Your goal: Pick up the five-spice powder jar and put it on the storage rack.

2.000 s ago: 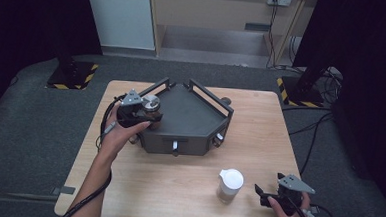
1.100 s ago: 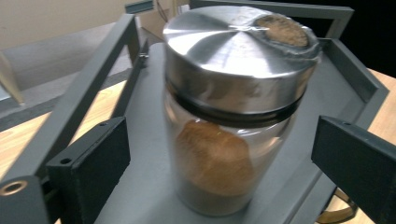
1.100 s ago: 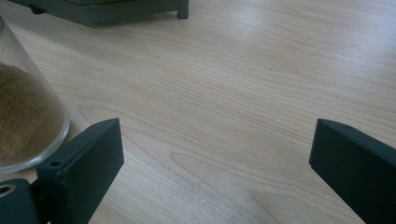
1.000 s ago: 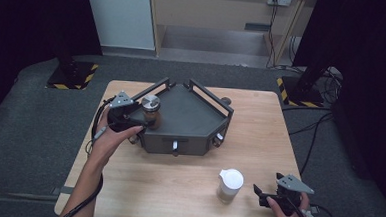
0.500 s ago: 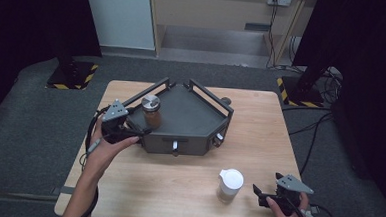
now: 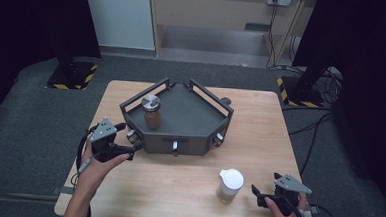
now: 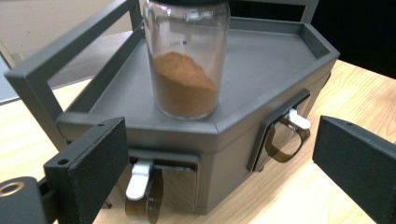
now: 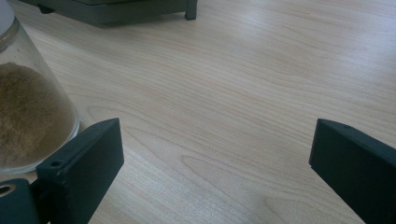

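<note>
we see a dark grey tray (image 6: 200, 120) | its clear jar (image 7: 186, 56) holds rust-brown powder | white-lidded jar (image 6: 229, 185) with tan powder | pale wood-grain table (image 6: 259, 142) | black gripper jaws | white clips (image 7: 138, 178) on the tray front | yellow-black striped bases (image 6: 71, 77) on grey floor

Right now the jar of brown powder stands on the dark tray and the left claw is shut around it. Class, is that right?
Not quite. The jar of brown powder does stand on the dark tray, but the left claw is open and clear of it, jaws spread, as the left gripper view shows.
</note>
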The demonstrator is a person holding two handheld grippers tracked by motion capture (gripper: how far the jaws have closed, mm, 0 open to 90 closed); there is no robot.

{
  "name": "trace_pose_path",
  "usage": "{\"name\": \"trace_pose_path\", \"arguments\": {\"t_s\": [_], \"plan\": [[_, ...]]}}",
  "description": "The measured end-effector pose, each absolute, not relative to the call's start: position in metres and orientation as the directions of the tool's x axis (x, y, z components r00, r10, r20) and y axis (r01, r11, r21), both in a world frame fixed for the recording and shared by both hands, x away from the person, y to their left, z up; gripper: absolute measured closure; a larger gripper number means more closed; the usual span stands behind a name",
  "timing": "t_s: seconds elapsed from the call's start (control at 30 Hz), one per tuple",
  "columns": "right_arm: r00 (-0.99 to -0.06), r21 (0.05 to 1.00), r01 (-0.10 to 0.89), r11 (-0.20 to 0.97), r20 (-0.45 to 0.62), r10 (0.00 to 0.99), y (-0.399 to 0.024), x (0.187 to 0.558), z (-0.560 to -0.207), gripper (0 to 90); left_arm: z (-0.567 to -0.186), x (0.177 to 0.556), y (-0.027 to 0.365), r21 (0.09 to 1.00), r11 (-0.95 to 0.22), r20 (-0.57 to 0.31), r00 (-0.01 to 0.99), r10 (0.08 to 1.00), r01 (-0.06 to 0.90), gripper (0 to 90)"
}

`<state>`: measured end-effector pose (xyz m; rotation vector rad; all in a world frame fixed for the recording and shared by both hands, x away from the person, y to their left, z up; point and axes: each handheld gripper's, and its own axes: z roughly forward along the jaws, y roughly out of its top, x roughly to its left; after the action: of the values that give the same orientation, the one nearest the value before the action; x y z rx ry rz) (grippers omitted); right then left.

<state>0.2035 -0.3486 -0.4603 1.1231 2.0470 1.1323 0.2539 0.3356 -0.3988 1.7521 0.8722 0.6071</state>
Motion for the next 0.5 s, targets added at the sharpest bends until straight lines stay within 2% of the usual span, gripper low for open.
{"name": "trace_pose_path", "arguments": {"t_s": [0.5], "plan": [[-0.503, 0.867, 0.401, 0.297, -0.062, 0.862, -0.351, 0.203, -0.460, 3.6, -0.437, 0.229, 0.344, 0.937, -0.193, -0.003, 0.559, 0.829, 0.292, 3.2]]}}
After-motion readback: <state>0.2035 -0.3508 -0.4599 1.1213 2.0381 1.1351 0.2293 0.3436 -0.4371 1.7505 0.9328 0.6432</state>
